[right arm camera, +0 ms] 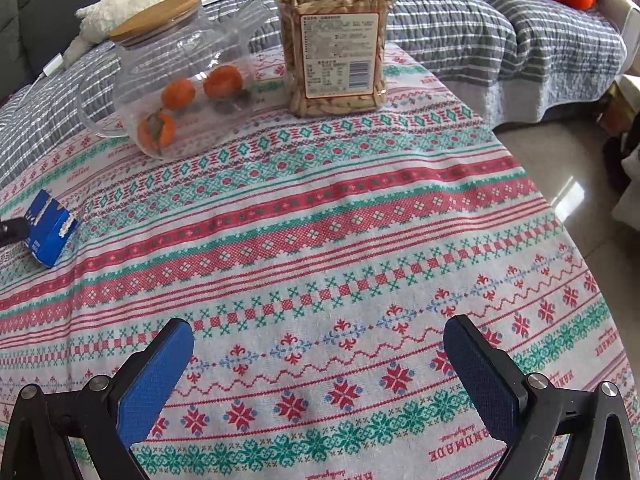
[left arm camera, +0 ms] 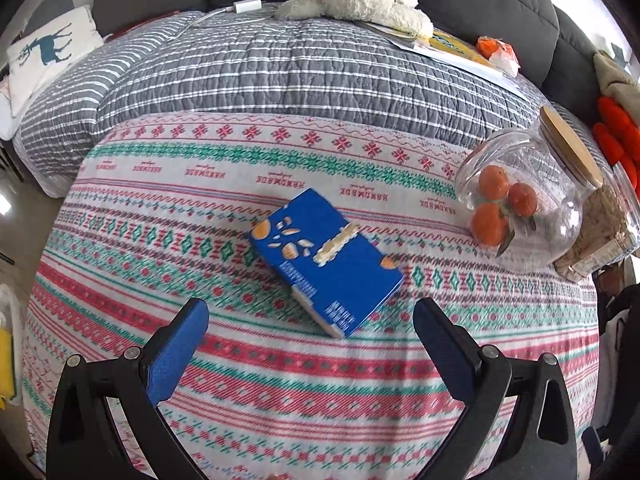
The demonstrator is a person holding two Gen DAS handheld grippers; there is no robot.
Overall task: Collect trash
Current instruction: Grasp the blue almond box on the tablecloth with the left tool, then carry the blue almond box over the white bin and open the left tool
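Observation:
A blue snack box (left arm camera: pixel 326 262) with a torn top lies flat on the patterned tablecloth (left arm camera: pixel 280 380), in the middle of the left wrist view. My left gripper (left arm camera: pixel 310 320) is open, its blue-padded fingers just short of the box's near corner, not touching it. In the right wrist view the same box (right arm camera: pixel 50 228) shows at the far left edge, with a dark fingertip of the left gripper beside it. My right gripper (right arm camera: pixel 318 340) is open and empty above bare cloth.
A glass jar with a wooden lid (left arm camera: pixel 528 196) holding three orange fruits stands at the right, next to a plastic jar of snack sticks (right arm camera: pixel 334 36). A white plush toy (left arm camera: pixel 360 2), a book (left arm camera: pixel 456 46) and orange wrapping (left arm camera: pixel 498 50) lie on the grey striped quilt behind.

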